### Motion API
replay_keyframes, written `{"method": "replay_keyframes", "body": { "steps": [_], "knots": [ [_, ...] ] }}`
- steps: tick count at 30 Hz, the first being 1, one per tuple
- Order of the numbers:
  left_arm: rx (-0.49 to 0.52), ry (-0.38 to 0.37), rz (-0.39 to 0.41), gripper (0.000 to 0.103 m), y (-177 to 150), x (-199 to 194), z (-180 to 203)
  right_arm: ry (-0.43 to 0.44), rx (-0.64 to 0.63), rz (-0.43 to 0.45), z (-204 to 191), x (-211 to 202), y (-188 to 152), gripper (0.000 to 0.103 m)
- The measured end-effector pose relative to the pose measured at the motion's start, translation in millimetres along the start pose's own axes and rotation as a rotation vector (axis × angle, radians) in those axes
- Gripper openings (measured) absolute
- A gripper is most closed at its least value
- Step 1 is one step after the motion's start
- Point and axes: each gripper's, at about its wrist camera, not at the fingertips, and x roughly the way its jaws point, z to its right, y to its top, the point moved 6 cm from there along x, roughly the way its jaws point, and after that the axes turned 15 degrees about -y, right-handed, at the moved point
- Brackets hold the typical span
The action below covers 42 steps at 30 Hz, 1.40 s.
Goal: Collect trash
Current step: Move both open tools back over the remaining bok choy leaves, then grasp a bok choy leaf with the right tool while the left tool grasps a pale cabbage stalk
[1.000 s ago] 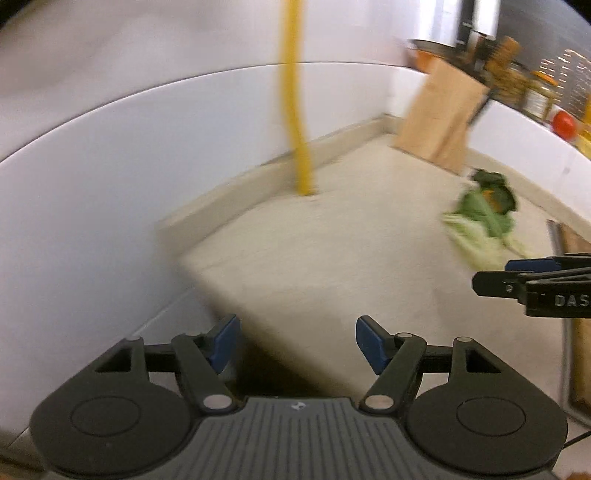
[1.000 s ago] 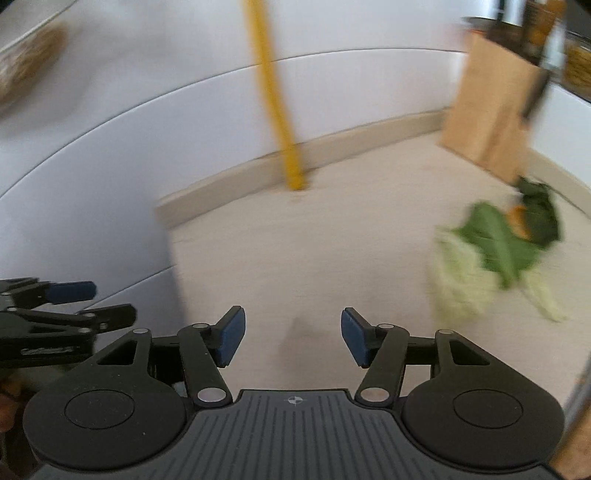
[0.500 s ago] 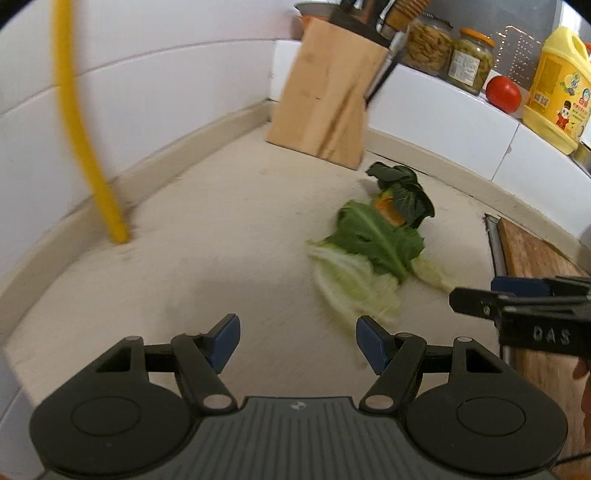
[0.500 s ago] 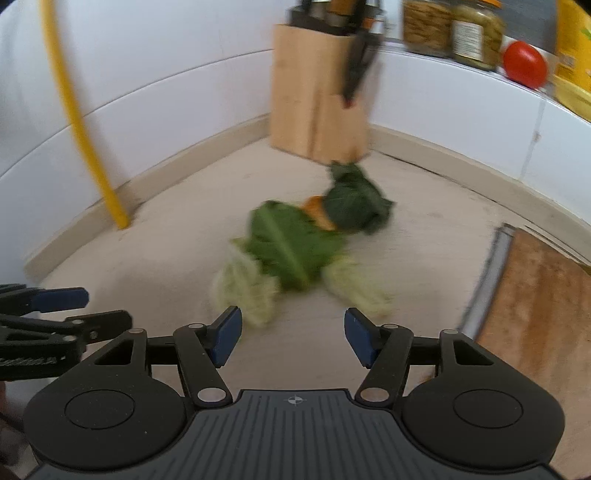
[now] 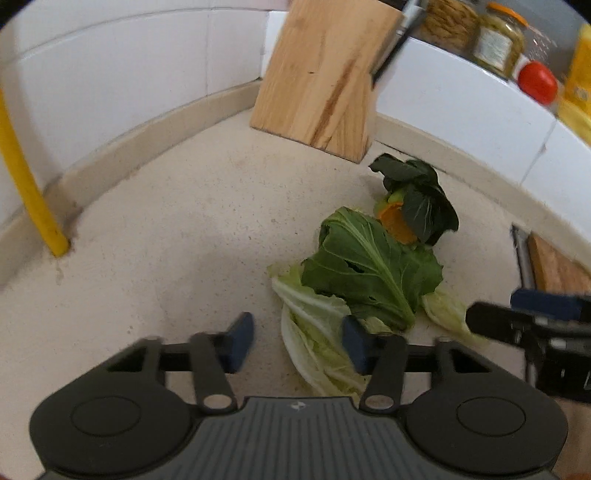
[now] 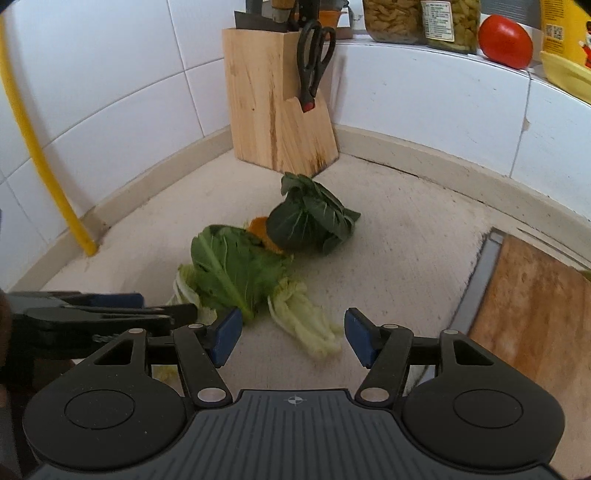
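A heap of vegetable scraps (image 6: pixel 258 266) is seen on the beige counter (image 6: pixel 406 240), sitting at about 11 o'clock of the right gripper (image 6: pixel 291 334) and at 1 o'clock of the left gripper (image 5: pixel 297 341). The heap is made up of a broad green leaf (image 5: pixel 365 269) on top, pale cabbage pieces (image 5: pixel 314 332) beneath and toward the cameras, an orange peel (image 5: pixel 397 223) tucked at mid-heap, and a dark wilted leaf (image 6: pixel 310 218) at the far end. Nothing is gripped yet: both pairs of jaws are held apart and empty, and the nearest pale cabbage piece is framed between the left fingers. The collecting is judged to be barely begun, with the whole heap left to be picked up; no bin or bag is shown in either view.

Beyond the heap, at 12 o'clock, a wooden knife block (image 6: pixel 277 107) with scissors (image 6: pixel 314 59) is stood in the corner. A yellow pipe (image 6: pixel 44 166) is seen at 9 to 10 o'clock, jars (image 6: pixel 421 18) and a tomato (image 6: pixel 506 40) on the ledge at 1 o'clock, and a wooden cutting board (image 6: pixel 532 314) at 3 o'clock.

Compared with half a second ago, the heap is brought much nearer and lower in both views, the blur is mostly gone, and the scraps themselves are not seen to be disturbed
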Motion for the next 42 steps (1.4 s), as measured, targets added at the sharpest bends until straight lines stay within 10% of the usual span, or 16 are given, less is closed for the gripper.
{"method": "replay_keyframes", "body": {
  "steps": [3, 19, 24, 32, 36, 38, 42],
  "knots": [
    [0.006, -0.029, -0.023, 0.013, -5, -7, 1, 0.008, 0.000, -0.004, -1, 3, 1, 0.068],
    [-0.076, -0.008, -0.016, 0.010, -26, -50, -34, 0.101, -0.136, -0.021, -66, 37, 17, 0.061],
    [-0.075, -0.007, -0.006, 0.006, -29, -55, -34, 0.067, -0.128, -0.056, -75, 57, 16, 0.030],
    [-0.040, -0.041, -0.016, 0.006, -42, -74, -27, 0.172, -0.065, -0.085, -53, 4, -2, 0.027],
    [-0.020, -0.022, -0.032, 0.010, -47, -74, -27, 0.164, -0.132, -0.108, -56, -10, -23, 0.042],
    [-0.045, -0.027, -0.023, 0.024, -46, -74, -29, 0.150, -0.147, -0.099, -55, -12, -28, 0.065],
    [-0.111, -0.049, 0.031, 0.045, -36, -75, -32, 0.115, -0.177, -0.047, -53, -16, -25, 0.075]
  ]
}}
